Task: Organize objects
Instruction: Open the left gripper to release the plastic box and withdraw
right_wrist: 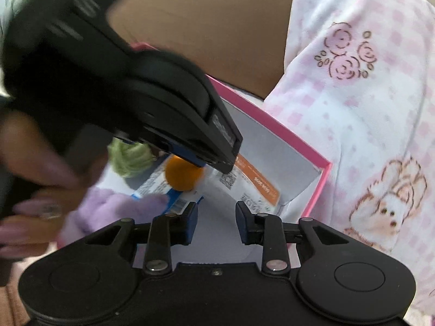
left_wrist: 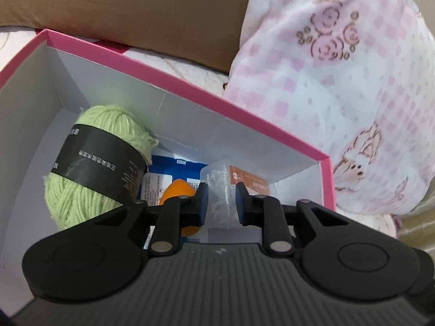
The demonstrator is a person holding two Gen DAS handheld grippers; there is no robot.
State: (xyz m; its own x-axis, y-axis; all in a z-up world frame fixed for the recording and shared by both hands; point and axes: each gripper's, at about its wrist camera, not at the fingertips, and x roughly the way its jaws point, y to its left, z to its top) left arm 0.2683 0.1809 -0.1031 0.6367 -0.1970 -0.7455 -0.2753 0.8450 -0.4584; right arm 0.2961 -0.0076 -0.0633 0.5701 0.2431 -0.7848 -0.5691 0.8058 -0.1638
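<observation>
A pink-rimmed box (left_wrist: 190, 89) with white inner walls holds a ball of green yarn (left_wrist: 92, 163) with a black band, an orange ball (left_wrist: 178, 193), a blue and white packet (left_wrist: 168, 168) and an orange-labelled packet (left_wrist: 250, 180). My left gripper (left_wrist: 223, 203) is low inside the box, shut on a clear crinkled plastic packet (left_wrist: 221, 190). The right wrist view shows that left gripper (right_wrist: 206, 160) from the side, over the orange ball (right_wrist: 182, 176) and the yarn (right_wrist: 130, 157). My right gripper (right_wrist: 216, 217) hangs over the box's near part, its jaws a little apart with nothing between them.
A brown pillow (left_wrist: 136, 5) lies behind the box (right_wrist: 272, 119). Pink checked fleece with rose prints (left_wrist: 339, 95) rises along the box's right side. A person's hand (right_wrist: 32, 190) holds the left gripper, blurred. Something purple and fluffy (right_wrist: 108, 206) lies at the box's near left.
</observation>
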